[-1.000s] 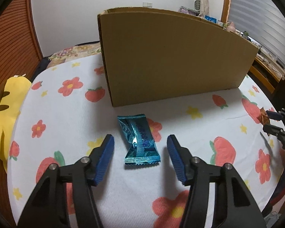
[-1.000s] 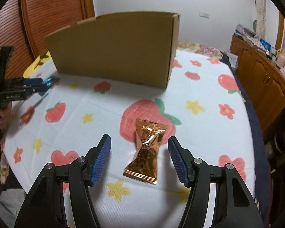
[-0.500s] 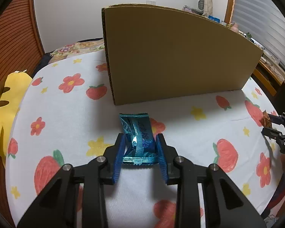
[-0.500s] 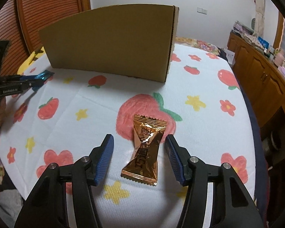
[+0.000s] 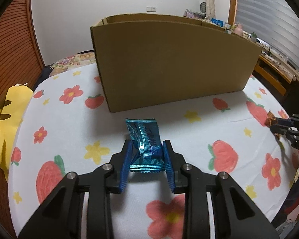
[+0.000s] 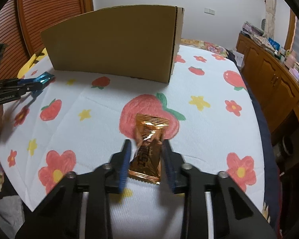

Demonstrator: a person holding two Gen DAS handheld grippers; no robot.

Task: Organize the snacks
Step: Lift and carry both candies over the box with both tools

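My left gripper (image 5: 147,149) is shut on a blue foil snack packet (image 5: 144,139) and holds it just above the flowered tablecloth. My right gripper (image 6: 146,149) is shut on an orange foil snack packet (image 6: 148,139), also just above the cloth. A tall open cardboard box (image 5: 169,63) stands upright behind both packets; it also shows in the right wrist view (image 6: 117,41). The right gripper with its orange packet shows at the right edge of the left wrist view (image 5: 277,124). The left gripper with the blue packet shows at the left of the right wrist view (image 6: 42,79).
The table is covered by a white cloth with strawberries and flowers (image 5: 65,123). A yellow cushion (image 5: 6,119) lies at its left edge. A wooden sideboard with small items (image 6: 273,73) stands to the right. A slatted wooden door (image 6: 50,10) is behind the box.
Both grippers went from wide open around their packets to shut on them. The left closed first, the right just now. Both packets have lifted slightly off the cloth.
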